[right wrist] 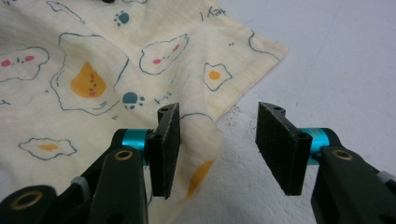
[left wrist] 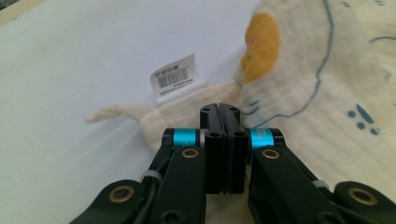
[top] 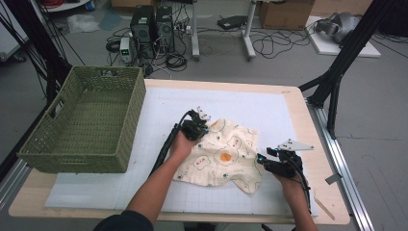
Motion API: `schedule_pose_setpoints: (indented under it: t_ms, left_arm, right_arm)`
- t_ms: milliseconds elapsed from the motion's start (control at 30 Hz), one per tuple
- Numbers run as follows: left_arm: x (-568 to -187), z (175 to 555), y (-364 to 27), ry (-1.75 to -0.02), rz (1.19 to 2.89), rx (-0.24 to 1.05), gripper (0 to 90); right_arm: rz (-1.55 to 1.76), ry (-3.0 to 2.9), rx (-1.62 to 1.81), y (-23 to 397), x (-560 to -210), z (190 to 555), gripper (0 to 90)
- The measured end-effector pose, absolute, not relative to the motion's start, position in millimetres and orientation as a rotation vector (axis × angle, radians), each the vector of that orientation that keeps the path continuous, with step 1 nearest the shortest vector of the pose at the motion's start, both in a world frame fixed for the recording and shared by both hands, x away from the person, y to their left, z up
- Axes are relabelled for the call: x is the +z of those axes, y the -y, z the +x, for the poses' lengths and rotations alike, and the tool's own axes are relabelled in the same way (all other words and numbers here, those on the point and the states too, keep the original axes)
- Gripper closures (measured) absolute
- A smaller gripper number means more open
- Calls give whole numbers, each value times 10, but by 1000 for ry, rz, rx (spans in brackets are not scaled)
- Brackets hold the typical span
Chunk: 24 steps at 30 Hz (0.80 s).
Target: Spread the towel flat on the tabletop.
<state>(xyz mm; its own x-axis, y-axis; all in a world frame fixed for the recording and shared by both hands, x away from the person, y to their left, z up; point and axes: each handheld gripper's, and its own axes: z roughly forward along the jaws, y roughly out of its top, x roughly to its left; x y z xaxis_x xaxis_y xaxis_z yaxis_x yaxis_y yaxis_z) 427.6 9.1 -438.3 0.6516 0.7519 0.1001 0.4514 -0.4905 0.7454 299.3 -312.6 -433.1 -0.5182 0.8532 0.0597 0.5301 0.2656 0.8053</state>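
Observation:
A cream cloth (top: 223, 154) printed with fried eggs and paw marks lies rumpled on the white mat (top: 250, 106). My left gripper (top: 199, 120) is at its far left corner. In the left gripper view the jaws (left wrist: 219, 109) are pressed together on the cloth's edge (left wrist: 299, 84), just beside a white barcode label (left wrist: 177, 79). My right gripper (top: 262, 161) is at the cloth's near right edge. In the right gripper view it (right wrist: 217, 140) stands open, and a raised fold of the cloth (right wrist: 93, 70) reaches into the gap by the left pad (right wrist: 166, 144).
A green woven basket (top: 86, 120) stands on the table's left side, close to the mat. The mat's grid surface runs bare behind and to the right of the cloth. The wooden table edge (top: 312, 139) is just right of my right gripper.

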Motion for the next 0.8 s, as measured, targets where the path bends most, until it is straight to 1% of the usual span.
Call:
schedule_pose_setpoints:
  t_ms: [100,200,300,500,533,600,733,800]
  left_arm:
    - [-4337,4300,-306,-1034,2085,552,886]
    - [-4299,4316,-489,-1102,2079,553,886]
    - [-4260,4299,-639,-1153,2024,617,886]
    - [-4286,4289,-872,-1243,1975,680,881]
    - [-4288,4281,-897,-1257,1952,693,851]
    - [-4274,4272,-943,-1285,1916,677,679]
    - [-4275,4191,-960,-1249,1890,655,543]
    - [-4287,4160,-970,-1248,1888,621,516]
  right_arm:
    - [1255,-2160,1139,3118,-4338,3002,497]
    - [1263,-2161,1155,3098,-4356,3031,497]
    - [1264,-2162,1166,3073,-4357,3041,497]
    - [1263,-2157,1167,3054,-4357,3063,497]
    - [1261,-2156,1168,3051,-4356,3067,497]
    - [1256,-2156,1165,3037,-4350,3077,498]
    - [1252,-2136,1176,3016,-4317,3142,495]
    - [1240,-2134,1155,2999,-4293,3189,495]
